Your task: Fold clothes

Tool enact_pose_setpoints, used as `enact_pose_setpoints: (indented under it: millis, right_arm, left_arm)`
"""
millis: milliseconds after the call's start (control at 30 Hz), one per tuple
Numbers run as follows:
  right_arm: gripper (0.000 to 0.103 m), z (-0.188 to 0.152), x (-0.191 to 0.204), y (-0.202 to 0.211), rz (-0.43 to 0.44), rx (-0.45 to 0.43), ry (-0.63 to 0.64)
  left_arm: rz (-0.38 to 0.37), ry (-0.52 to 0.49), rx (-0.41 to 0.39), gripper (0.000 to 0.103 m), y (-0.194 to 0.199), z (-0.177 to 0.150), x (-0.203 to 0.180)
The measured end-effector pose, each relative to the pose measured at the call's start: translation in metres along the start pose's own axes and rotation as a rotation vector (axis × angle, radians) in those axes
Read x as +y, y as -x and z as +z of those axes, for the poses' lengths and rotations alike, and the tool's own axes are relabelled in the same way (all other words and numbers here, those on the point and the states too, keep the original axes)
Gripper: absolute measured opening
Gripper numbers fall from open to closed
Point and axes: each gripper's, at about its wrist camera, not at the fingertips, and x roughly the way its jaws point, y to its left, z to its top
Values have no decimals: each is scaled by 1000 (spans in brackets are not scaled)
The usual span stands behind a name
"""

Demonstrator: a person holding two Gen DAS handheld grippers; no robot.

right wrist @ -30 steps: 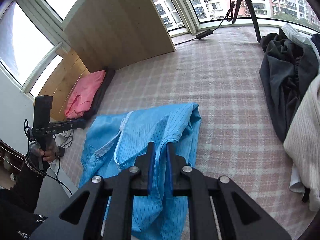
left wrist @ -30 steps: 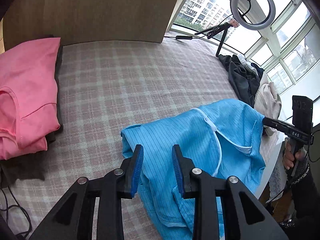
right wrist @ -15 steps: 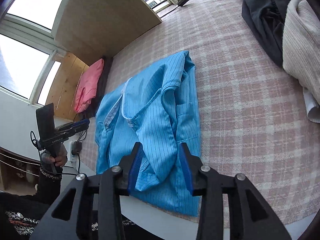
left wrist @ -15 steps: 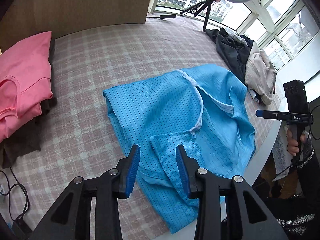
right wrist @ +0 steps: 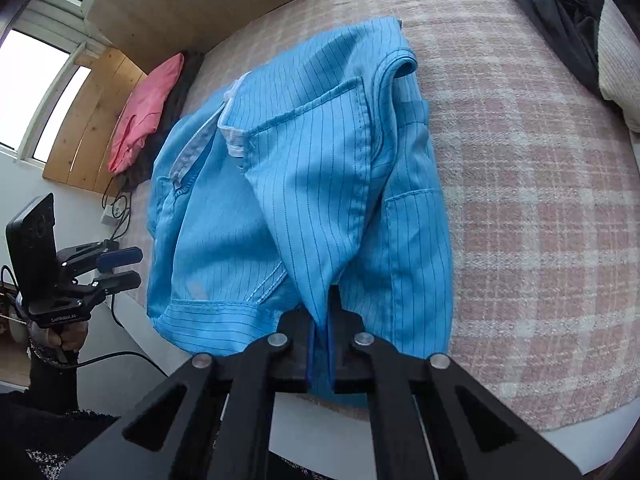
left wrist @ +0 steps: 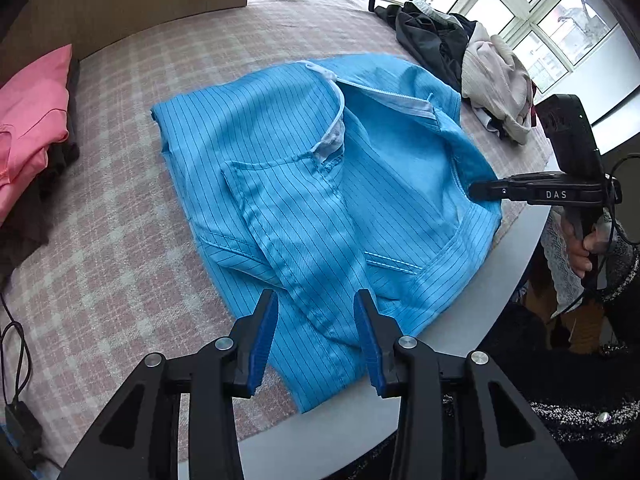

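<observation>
A blue pin-striped jacket (left wrist: 288, 184) with a white zip lies spread on the checked cover, its hem at the near edge. My left gripper (left wrist: 316, 340) stands open above a folded sleeve; the fabric runs under the gap and the pads do not press it. In the right wrist view that left gripper (right wrist: 138, 266) hovers open, just left of the jacket (right wrist: 320, 160). My right gripper (right wrist: 320, 344) is shut on a raised fold of the jacket near the hem. From the left wrist view, the right gripper (left wrist: 474, 191) meets the jacket's right edge.
A folded pink garment (left wrist: 28, 120) lies on dark clothes at the far left. A heap of dark and cream clothes (left wrist: 480, 64) sits at the back right. The surface's white rim (left wrist: 512, 248) runs close under both grippers. A cable (left wrist: 12, 344) trails at the left.
Both grippers have come in over the jacket's near edge. The right gripper opened wide, then shut on a fold of the jacket. The left gripper's jaws have spread a little wider.
</observation>
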Motion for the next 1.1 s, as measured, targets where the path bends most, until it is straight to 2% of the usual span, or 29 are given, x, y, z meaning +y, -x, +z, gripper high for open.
enact_pose_setpoints:
  millis: [67, 200, 333, 400, 467, 533, 567, 667, 767, 800, 867, 1000, 1100]
  right_arm:
    - [4, -17, 11, 5, -2, 17, 11]
    - [4, -41, 27, -20, -111, 89, 103]
    - [4, -35, 26, -21, -77, 72, 78]
    - [4, -34, 31, -19, -94, 67, 108]
    - [4, -35, 34, -17, -134, 63, 130]
    - [4, -35, 34, -11, -157, 52, 144]
    - [4, -35, 33, -9, -147, 69, 148]
    - [6, -39, 31, -7, -121, 151, 178]
    - [11, -38, 35, 10, -77, 190, 212]
    - [14, -35, 35, 21, -50, 185, 214]
    - [36, -28, 38, 41, -7, 170, 228]
    - [39, -6, 49, 61, -12, 67, 312]
    - [39, 18, 52, 43, -74, 3, 329]
  left_arm:
    - [8, -11, -23, 38, 7, 2, 0]
    - [-41, -53, -59, 38, 6, 17, -14]
    - [-131, -130, -90, 38, -11, 45, -49]
    - [-129, -180, -87, 38, -31, 57, -68]
    - [-106, -235, -27, 38, -56, 57, -75]
    - [-95, -242, 62, 38, -83, 49, -71]
    - [-100, -237, 73, 38, -88, 44, -68]
    - [-142, -166, 73, 38, -70, 43, -56]
    - [-151, -154, 7, 38, -29, 40, -49]
    - [-132, -158, -12, 39, -16, 39, -47]
    - [-87, -166, -44, 42, 6, 35, -41]
    - [-66, -139, -58, 43, 20, 26, -28]
    - [-17, -119, -25, 43, 6, 19, -26]
